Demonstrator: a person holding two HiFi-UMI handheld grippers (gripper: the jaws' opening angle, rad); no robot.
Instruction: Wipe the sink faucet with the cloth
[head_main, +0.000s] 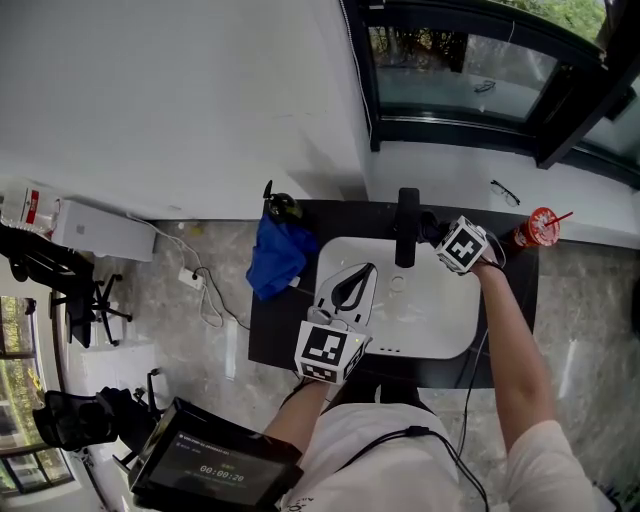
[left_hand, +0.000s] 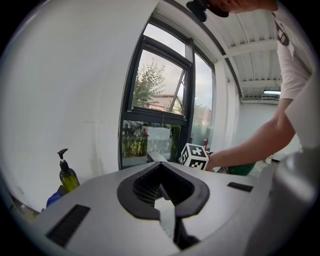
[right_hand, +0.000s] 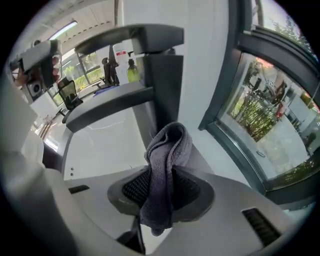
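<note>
1. Cloth (right_hand: 167, 165) sits folded between the jaws of your right gripper (right_hand: 167, 142), clamped there, and its fold pokes out past the tips.
2. That fold is just beside the foot of the faucet (right_hand: 162, 75); you cannot tell whether they touch.
3. Your left gripper (left_hand: 161, 167) hovers over the sink (head_main: 440, 335), jaw tips together and empty.

At the lower left of the head view, the dark screen (head_main: 215, 468) shows a timer that we read as 00:00:26. The line above it is too small for us to read. We cannot make out the white mark on the red cup (head_main: 541, 228) at the right. The cube (head_main: 331, 350) at lower centre and its twin at upper right bear only black-and-white square markers.
</note>
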